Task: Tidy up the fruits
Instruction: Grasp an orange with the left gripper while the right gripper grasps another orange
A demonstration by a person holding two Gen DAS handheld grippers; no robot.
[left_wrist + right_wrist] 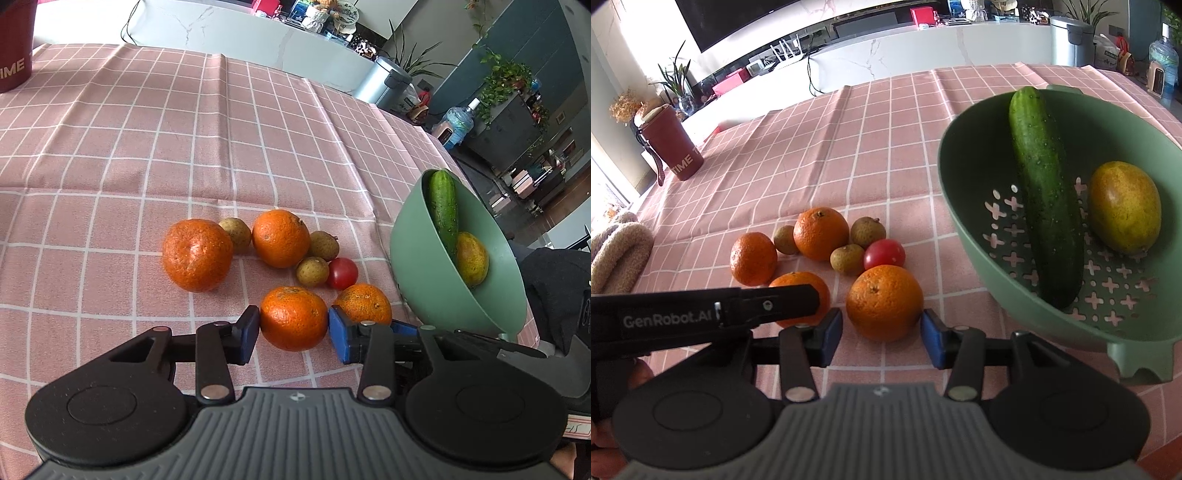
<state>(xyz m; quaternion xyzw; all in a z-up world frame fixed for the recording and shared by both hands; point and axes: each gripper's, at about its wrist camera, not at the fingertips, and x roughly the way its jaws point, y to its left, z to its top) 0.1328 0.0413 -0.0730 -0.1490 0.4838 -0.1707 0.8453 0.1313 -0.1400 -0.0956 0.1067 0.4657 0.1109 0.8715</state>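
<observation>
- Pink checked tablecloth (894, 122) with white grid lines and pressed fold creases covers the whole table.
- Behind the table runs a white marble-veined counter (923, 51) with a steel pedal bin (1071, 40) at its end; potted plants and a blue water bottle (458, 123) stand further off.
- A dark red cylindrical cup (674, 147) lettered "TIME" stands at the cloth's far left corner.
- The loose fruit lies together mid-cloth: four orange mandarins, three small tan longans (847, 258) and one red cherry tomato (884, 253).
- The left gripper (293, 328) has its blue pads pressed against both sides of the near mandarin (293, 317), which rests on the cloth.
- The right gripper (882, 328) is spread apart, its pads flanking a second mandarin (884, 301); I cannot tell whether they touch it.
- The sage-green plastic colander bowl (964, 206), tilted toward the fruit, sits just right of the pile and holds a dark green cucumber (1045, 192) and a yellow-green mango (1124, 206).
</observation>
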